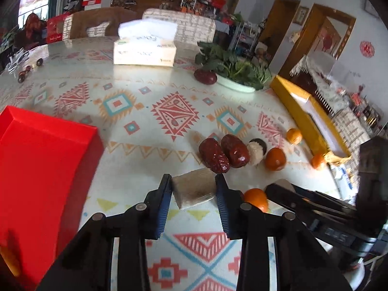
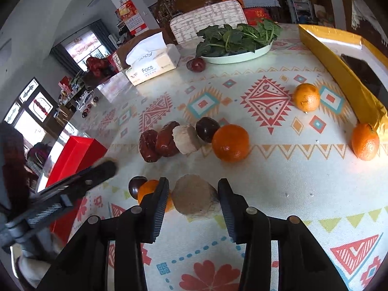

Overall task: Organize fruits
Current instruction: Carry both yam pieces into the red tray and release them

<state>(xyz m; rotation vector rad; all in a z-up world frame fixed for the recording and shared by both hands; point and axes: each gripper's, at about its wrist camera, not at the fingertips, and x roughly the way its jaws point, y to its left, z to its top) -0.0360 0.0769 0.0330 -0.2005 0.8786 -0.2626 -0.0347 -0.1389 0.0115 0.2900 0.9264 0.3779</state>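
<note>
The left gripper (image 1: 194, 189) is clamped on a pale, fibrous cylindrical chunk (image 1: 194, 190), its blue-padded jaws pressing the piece from both sides just above the patterned tablecloth (image 1: 150, 111). The right gripper (image 2: 193, 194) has a second pale chunk (image 2: 196, 197) between its black jaws; the left jaw meets it, but at the right jaw I cannot tell touch from a narrow gap, so whether it is truly gripped is unclear. Just left of that gripper sit a small orange (image 2: 149, 189) and a dark round fruit (image 2: 136, 184), touching one another. Farther out, mid-table, a cluster lies in a row: two wrinkled red dates (image 2: 157, 144), a third pale chunk (image 2: 188, 138), a dark round fruit (image 2: 207, 129) and a larger orange (image 2: 230, 143), each touching its neighbour. Two more oranges lie to the right, one (image 2: 306, 97) well out on the cloth and one (image 2: 365, 141) against the near end of a yellow box (image 2: 339, 72). On the left edge stands a red tray (image 1: 46, 160). At the far side are a tissue box (image 2: 155, 66), a white plate (image 2: 242, 54) of leafy greens (image 2: 235, 37), and a single red date (image 2: 196, 65) just beside the plate's left rim.
</note>
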